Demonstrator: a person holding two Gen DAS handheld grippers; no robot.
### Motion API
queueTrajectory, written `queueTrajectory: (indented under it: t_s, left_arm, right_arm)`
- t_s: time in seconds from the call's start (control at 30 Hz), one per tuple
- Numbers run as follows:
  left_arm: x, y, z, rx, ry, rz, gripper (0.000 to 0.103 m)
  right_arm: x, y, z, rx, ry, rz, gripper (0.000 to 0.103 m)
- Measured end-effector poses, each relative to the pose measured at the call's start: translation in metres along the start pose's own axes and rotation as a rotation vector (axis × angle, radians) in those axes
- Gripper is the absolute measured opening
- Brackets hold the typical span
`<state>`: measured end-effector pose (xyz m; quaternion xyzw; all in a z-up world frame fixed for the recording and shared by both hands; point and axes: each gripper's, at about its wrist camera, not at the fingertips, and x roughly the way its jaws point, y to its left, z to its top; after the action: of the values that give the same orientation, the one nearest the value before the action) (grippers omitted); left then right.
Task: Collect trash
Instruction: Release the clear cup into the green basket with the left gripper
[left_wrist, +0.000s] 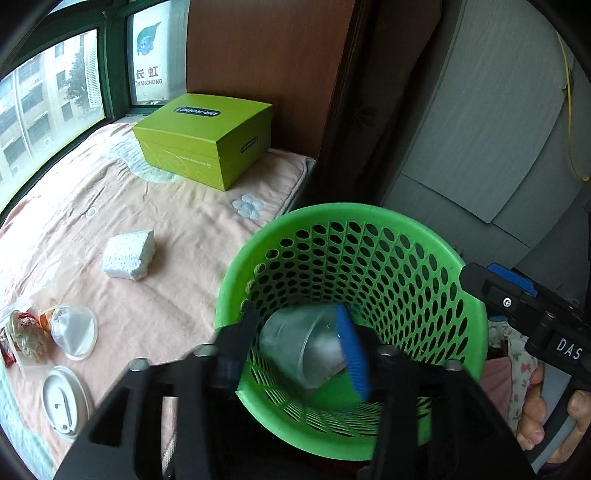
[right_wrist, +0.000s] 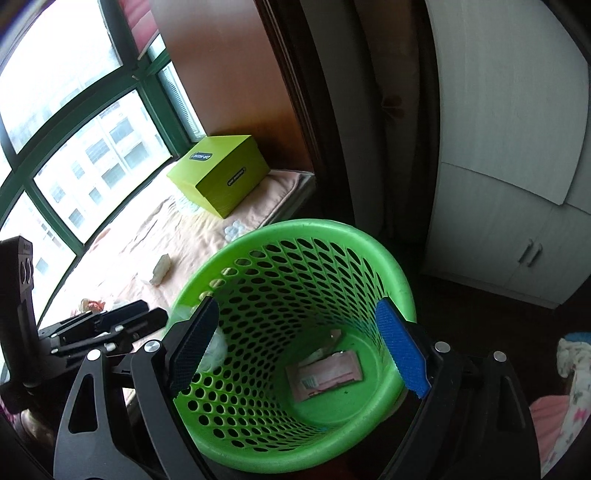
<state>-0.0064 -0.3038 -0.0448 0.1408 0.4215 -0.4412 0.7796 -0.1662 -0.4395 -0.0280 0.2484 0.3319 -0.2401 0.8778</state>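
My left gripper (left_wrist: 295, 336) is shut on a clear plastic cup (left_wrist: 295, 343) and holds it on its side over the near rim of the green perforated basket (left_wrist: 436, 243). My right gripper (right_wrist: 295, 343) is open and empty above the mouth of the same basket (right_wrist: 369, 240). A pink wrapper (right_wrist: 325, 374) lies on the basket floor. On the peach mat (left_wrist: 177, 288) lie a white foam block (left_wrist: 127, 254), a clear dome lid (left_wrist: 74, 328), a white cup lid (left_wrist: 64, 402) and crumpled wrappers (left_wrist: 24, 332).
A lime green box (left_wrist: 207, 136) stands at the far end of the mat by the window. A white cabinet (right_wrist: 517, 184) and a dark doorway are to the right. The basket sits off the mat's right edge. Floral cloth (right_wrist: 576, 369) lies at right.
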Motion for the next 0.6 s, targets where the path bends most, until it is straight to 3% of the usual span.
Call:
queueTrajectory:
  t_s: [0.27,0.6]
  left_arm:
    - [-0.021,0.019,-0.006,-0.044,-0.042,0.039,0.062]
    - [-0.049,0.088,-0.029,-0.185,-0.066,0.209,0.072]
  right_arm:
    - [0.003,0.016,0.000,-0.030,0.005,0.032,0.086]
    - [0.014,0.058,-0.001,-0.091,0.034,0.102,0.086]
